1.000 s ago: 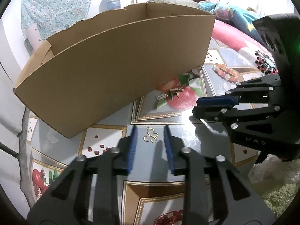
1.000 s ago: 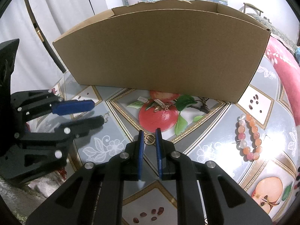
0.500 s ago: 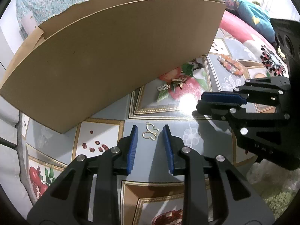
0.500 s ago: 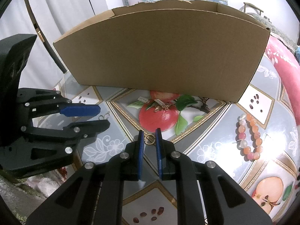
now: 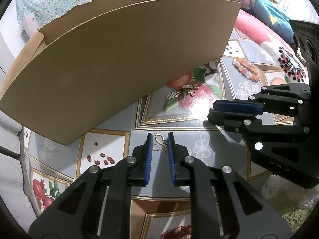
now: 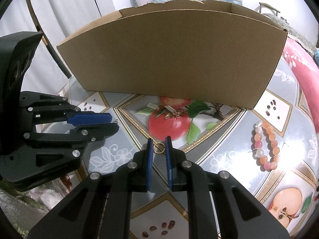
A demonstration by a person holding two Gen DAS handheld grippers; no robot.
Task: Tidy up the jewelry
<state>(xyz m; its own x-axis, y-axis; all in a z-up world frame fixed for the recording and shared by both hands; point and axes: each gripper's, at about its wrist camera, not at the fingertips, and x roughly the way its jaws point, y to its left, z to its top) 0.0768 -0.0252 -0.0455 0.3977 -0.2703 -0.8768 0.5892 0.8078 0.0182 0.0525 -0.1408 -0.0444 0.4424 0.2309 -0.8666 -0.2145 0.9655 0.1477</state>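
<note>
In the left wrist view, the left gripper points down at a tablecloth printed with fruit, and its jaws have just been closing around a small gold butterfly charm that lies flat on the cloth; the blue pads stand just beside the charm's two edges, though whether they already press on it I cannot tell. Behind stands a cardboard box, and near its foot lies a little heap of gold earrings. A bracelet of orange and pink beads lies further right, and the right gripper reaches in from the right edge. In the right wrist view, the right gripper has its fingers close together on either side of a gold ring on the cloth, seemingly touching it. The box fills the background, the earrings lie on a printed apple, the bracelet lies well to the right, and the left gripper shows at the left.
</note>
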